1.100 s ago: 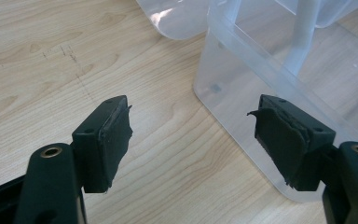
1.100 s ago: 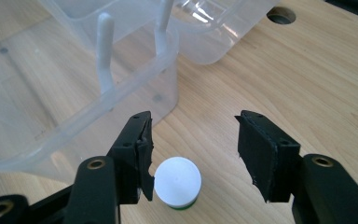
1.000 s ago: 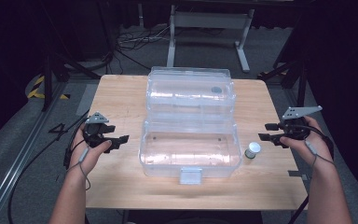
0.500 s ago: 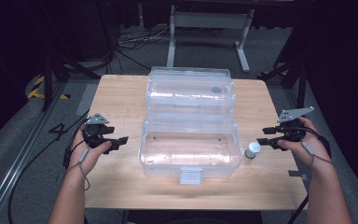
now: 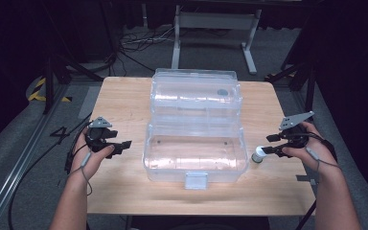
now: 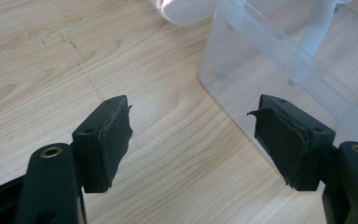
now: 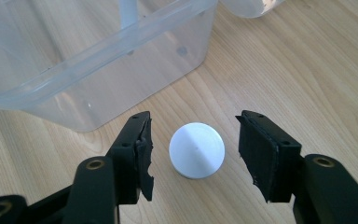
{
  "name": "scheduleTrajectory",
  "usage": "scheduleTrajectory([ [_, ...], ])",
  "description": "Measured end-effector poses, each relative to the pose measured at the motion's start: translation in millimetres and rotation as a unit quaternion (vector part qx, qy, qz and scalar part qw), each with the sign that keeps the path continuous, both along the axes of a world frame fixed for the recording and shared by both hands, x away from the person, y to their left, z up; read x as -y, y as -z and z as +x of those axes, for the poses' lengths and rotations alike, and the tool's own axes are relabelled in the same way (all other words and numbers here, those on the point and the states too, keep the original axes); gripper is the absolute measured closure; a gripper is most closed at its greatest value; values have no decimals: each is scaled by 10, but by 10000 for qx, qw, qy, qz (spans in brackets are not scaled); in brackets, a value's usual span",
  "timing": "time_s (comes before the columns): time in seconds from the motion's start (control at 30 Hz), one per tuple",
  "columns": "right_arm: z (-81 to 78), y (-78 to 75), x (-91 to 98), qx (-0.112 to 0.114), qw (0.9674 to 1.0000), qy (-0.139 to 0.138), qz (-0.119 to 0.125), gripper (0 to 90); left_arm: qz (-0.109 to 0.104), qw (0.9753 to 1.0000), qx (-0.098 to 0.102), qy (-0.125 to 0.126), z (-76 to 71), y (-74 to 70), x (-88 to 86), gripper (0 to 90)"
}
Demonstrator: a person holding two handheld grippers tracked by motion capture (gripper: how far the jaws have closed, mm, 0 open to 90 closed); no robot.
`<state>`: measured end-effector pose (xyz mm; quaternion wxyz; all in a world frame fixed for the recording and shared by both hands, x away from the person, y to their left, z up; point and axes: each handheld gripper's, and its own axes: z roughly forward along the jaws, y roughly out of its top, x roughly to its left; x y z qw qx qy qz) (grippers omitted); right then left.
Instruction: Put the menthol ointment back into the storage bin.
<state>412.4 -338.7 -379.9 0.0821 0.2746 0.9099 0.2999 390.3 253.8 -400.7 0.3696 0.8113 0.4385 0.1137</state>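
Observation:
A clear plastic box (image 5: 195,151) stands open in the middle of the wooden table (image 5: 124,103), its lid (image 5: 195,96) laid back behind it. A small bottle with a white cap (image 5: 258,155) (image 7: 196,150) stands upright just right of the box. My right gripper (image 5: 271,143) (image 7: 193,151) is open with its jaws on either side of the cap, not touching it. My left gripper (image 5: 123,146) (image 6: 193,135) is open with nothing in it, hovering over bare wood left of the box (image 6: 279,60).
A latch tab (image 5: 195,180) sticks out of the box's front wall. A dark round mark (image 5: 223,92) shows on the lid. The floor around the table holds cables (image 5: 139,45) and a metal stand (image 5: 211,21).
My right gripper has sunk and shifted left toward the bottle, so its jaws now straddle the cap. The left gripper has stayed where it was.

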Motion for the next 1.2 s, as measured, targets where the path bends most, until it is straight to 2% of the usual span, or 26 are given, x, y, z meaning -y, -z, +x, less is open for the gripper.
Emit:
scheduleTrajectory([
  [0.43, 18, 56, -46, -97, 9996, -206, -145, 440, 16, 10000, -14, -17, -6, 13, -24, 274],
  [0.8, 77, 161, -77, -169, 9984, -296, -448, 438, 1, 10000, -57, -49, -13, 27, -39, 274],
  [0.93, 105, 204, -86, -210, 9973, -321, -634, 430, -20, 9999, -53, -89, -25, 37, -50, 274],
  [1.2, 155, 278, -119, -309, 9961, -354, -748, 425, -9, 9999, -80, -142, -56, 37, -79, 274],
])
